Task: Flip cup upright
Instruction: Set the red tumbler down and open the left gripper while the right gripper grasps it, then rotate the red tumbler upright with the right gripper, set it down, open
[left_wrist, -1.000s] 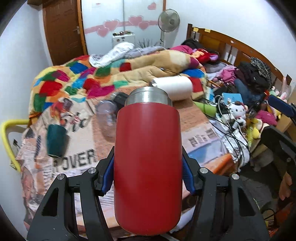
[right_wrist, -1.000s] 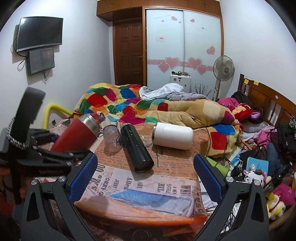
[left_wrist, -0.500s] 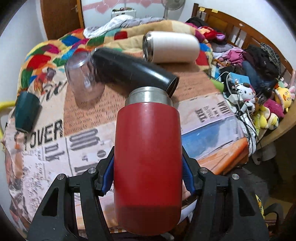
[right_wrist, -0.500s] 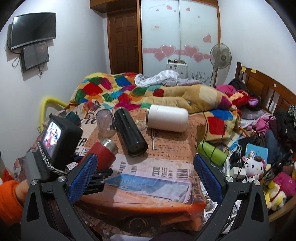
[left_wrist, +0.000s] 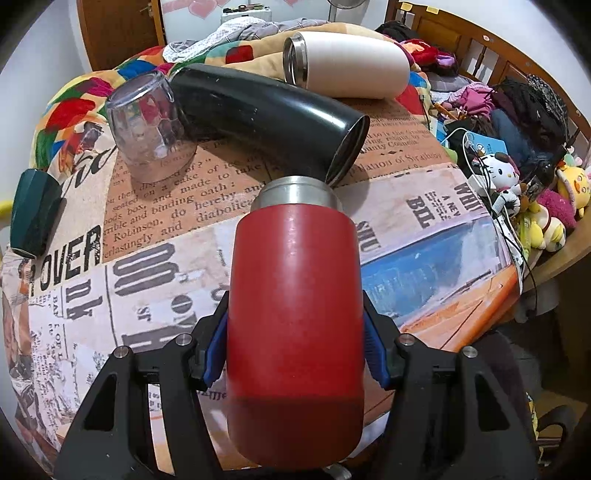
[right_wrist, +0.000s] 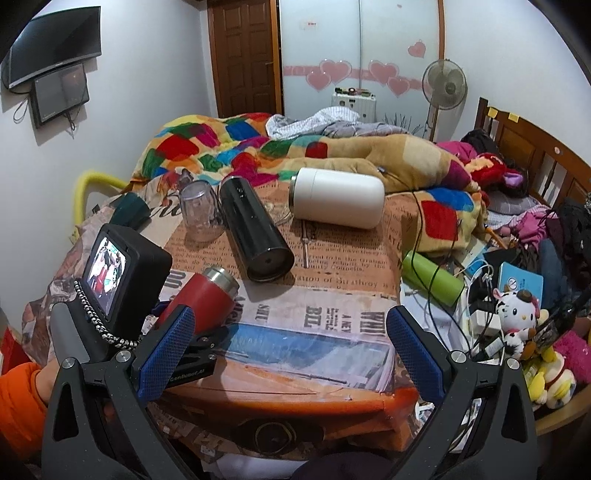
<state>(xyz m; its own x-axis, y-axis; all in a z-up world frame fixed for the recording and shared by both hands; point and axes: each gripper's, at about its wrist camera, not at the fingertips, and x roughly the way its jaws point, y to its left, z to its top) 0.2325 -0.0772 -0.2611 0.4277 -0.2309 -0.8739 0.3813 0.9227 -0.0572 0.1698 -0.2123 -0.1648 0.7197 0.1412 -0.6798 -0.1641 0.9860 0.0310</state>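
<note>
My left gripper (left_wrist: 295, 350) is shut on a red cup (left_wrist: 295, 325) with a steel rim, its blue pads pressed on both sides. The cup is tilted, mouth pointing forward and down toward the table (left_wrist: 155, 266). In the right wrist view the red cup (right_wrist: 205, 301) hangs low over the table's front left part, mouth toward the black cup. My right gripper (right_wrist: 290, 343) is open and empty above the table's front edge.
A black cup (left_wrist: 266, 114) and a white cup (left_wrist: 347, 70) lie on their sides at the back. A clear glass (left_wrist: 147, 125) stands mouth down beside the black cup. A dark green cup (left_wrist: 33, 214) is at the left edge. Bedding and clutter surround the table.
My left gripper has tipped forward and moved down toward the table with the red cup. The right gripper has drawn slightly closer and stays open.
</note>
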